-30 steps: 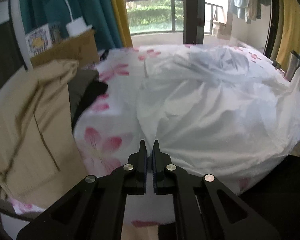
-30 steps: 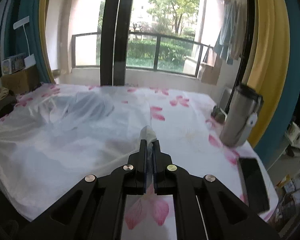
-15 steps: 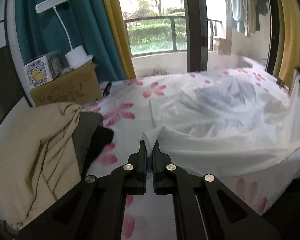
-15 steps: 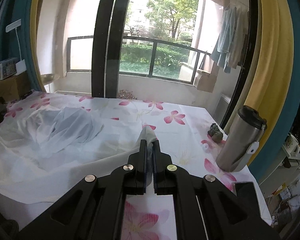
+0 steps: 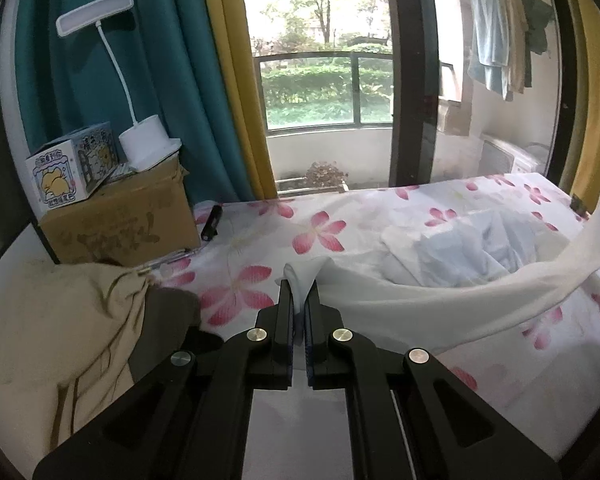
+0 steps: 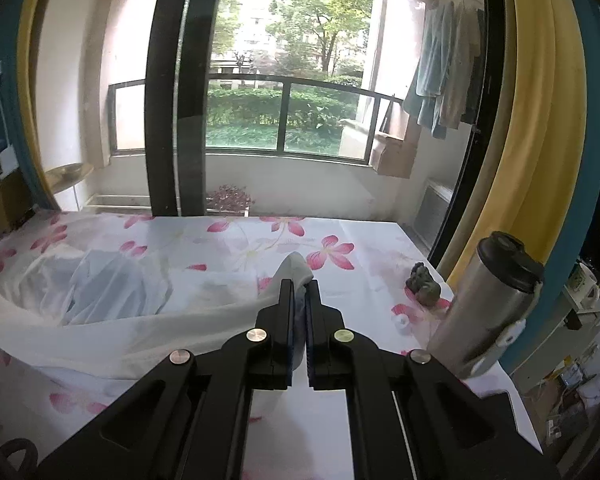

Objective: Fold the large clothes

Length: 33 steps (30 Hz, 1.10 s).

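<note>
I've got both the left tool (image 5: pixel 299 300) and right tool (image 6: pixel 299 300) clamped on the white garment (image 5: pixel 440 300)'s corners, its edge lifted off the bed (image 5: pixel 260 240), no fold laid yet.

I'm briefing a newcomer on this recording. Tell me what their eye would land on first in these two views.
First, the white garment, stretched in a sagging band above the flowered bedsheet, one end pinched in the left gripper and the other in the right gripper. Next, the bright balcony window beyond the bed. Last, the steel tumbler standing on the bed's right edge, close to the right gripper.
</note>
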### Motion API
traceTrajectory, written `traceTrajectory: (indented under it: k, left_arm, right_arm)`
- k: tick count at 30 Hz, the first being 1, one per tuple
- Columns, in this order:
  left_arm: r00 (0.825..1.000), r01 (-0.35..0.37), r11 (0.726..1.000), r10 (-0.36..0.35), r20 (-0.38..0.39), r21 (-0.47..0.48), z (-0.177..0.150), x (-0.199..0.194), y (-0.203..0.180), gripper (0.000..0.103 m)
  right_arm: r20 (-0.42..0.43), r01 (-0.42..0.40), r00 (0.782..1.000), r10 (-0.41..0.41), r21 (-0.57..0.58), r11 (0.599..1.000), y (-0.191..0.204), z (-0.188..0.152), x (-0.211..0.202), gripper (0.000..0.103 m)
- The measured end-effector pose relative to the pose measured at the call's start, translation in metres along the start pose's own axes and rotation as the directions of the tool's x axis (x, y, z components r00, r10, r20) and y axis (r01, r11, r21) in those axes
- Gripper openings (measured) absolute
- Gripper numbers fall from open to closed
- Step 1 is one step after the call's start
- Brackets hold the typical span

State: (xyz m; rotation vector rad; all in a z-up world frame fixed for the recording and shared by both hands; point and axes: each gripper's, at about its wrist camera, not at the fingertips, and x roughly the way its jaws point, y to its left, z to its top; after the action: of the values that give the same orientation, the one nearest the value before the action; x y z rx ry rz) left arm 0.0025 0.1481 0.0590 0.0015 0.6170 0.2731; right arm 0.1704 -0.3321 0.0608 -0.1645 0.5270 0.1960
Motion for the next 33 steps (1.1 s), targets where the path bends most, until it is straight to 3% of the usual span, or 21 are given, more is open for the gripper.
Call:
traceTrajectory:
  k: [11,15,22,29,31,33]
  left_arm:
    - [1.000,0.002,0.999,-0.001,-0.030,0.033,0.032,0.071,0.000,0.005]
    - [0.998,0.009,1.000,-0.009,-0.059,-0.003,0.040,0.108,0.003,0.005]
    - [0.973,0.111,0.982,-0.138,-0.183,-0.151,0.029,0.179,0.026,0.005]
    - [0.969,0.159,0.983,-0.174,-0.173,-0.097,0.041,0.201,0.012,0.005]
    - [0.967,0.151,0.984,-0.166,-0.191,-0.091,0.043,0.207,0.010,0.010]
    - [0.968,0.149,0.982,-0.168,-0.186,-0.113,0.045,0.209,0.013,0.029]
  right_arm:
    - [-0.053,0.009,0.999,-0.009,-0.012,1.000,0.000,0.015,0.073,0.004]
    - [-0.066,-0.005,0.998,0.004,-0.019,1.000,0.003,0.021,0.099,0.004]
    - [-0.144,-0.032,0.989,0.027,-0.034,0.999,0.006,0.024,0.148,0.004]
    - [-0.189,-0.022,0.982,0.014,-0.042,0.999,0.003,0.016,0.176,0.005]
    - [-0.205,-0.015,0.979,0.008,-0.030,0.999,0.002,0.016,0.182,0.006]
    - [-0.229,0.005,0.973,-0.014,-0.040,0.999,0.003,0.013,0.186,0.016]
